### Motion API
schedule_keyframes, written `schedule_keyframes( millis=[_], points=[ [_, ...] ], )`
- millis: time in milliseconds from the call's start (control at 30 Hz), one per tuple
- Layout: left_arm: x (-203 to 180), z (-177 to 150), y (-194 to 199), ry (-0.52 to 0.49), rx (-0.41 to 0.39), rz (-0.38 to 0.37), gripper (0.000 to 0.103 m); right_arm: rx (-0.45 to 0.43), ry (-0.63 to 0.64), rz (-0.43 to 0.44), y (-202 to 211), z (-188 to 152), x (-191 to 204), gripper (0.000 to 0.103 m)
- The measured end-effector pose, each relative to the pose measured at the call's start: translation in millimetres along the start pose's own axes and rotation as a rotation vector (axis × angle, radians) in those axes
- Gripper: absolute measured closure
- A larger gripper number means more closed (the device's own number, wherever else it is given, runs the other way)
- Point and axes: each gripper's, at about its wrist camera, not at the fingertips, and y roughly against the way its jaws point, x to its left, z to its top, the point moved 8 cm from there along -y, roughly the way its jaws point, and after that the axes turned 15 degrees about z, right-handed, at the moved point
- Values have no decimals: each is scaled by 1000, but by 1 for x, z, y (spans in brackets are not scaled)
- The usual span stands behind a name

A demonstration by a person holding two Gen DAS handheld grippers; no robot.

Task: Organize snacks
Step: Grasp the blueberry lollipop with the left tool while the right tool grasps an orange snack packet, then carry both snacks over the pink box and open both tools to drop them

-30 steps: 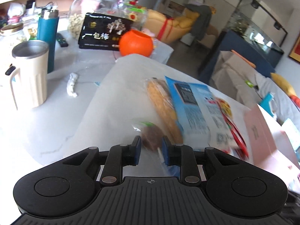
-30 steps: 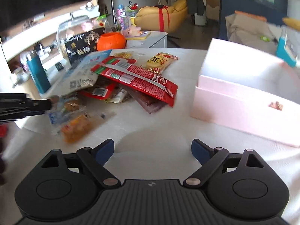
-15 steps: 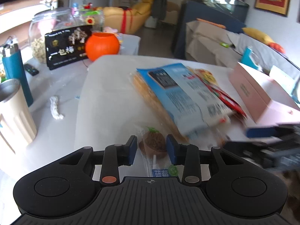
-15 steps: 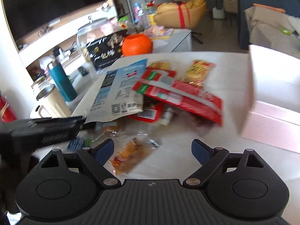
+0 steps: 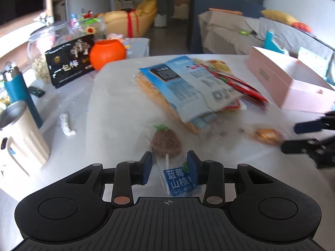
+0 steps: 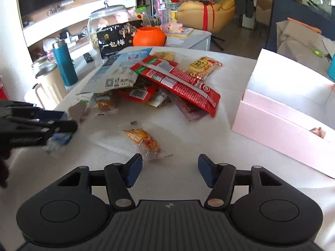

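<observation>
A brown hawthorn lollipop (image 5: 166, 144) in a clear wrapper with a blue label lies on the white table between the fingers of my left gripper (image 5: 169, 165). Its jaws are opening and the pads stand off the wrapper. In the right wrist view, my left gripper (image 6: 62, 120) comes in from the left over that blurred wrapper. My right gripper (image 6: 170, 170) is closing with nothing between its pads. A small orange snack packet (image 6: 144, 140) lies just ahead of its left fingertip. A pile of snacks topped by a blue-white bag (image 5: 188, 83) and a red packet (image 6: 178, 81) sits mid-table. The open pink box (image 6: 282, 125) stands at the right.
Beyond the table's left edge a lower counter holds a beige mug (image 5: 18, 133), a teal bottle (image 5: 18, 96), a black box (image 5: 69, 62), an orange pumpkin pot (image 5: 107, 53), a glass jar (image 6: 108, 18) and a crumpled tissue (image 5: 67, 123).
My left gripper's jaws have widened around the lollipop and the gripper has rolled level. My right gripper has swung left to the orange packet, and its jaws have narrowed.
</observation>
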Motion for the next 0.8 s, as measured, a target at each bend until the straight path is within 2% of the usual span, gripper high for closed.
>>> schedule_keyframes(
  millis=[133, 233, 300, 333, 367, 500, 633, 700, 800],
  points=[
    [2, 15, -17, 15, -4, 3, 60, -23, 27, 18, -5, 11, 7, 43],
    [8, 23, -28, 27, -13, 19, 60, 2, 25, 45, -25, 20, 12, 44],
    [13, 25, -33, 35, -21, 20, 60, 19, 11, 30, -32, 19, 13, 53],
    [15, 25, -33, 37, -24, 10, 61, 14, 20, 25, -30, 19, 14, 70],
    [15, 23, -31, 35, -25, 4, 64, 25, 25, 35, -28, 18, 17, 79],
    [8, 5, -6, -21, -21, -36, 73, 9, 12, 39, -2, 5, 12, 79],
    [-9, -20, 30, -69, 10, -155, 73, 9, -26, -17, 25, -14, -12, 79],
    [-11, -24, 42, -51, 27, -187, 72, 9, -53, -49, 35, -22, -24, 78],
    [0, -13, 45, 55, 20, -149, 71, 2, -79, -79, 41, -28, -36, 78]
  ],
)
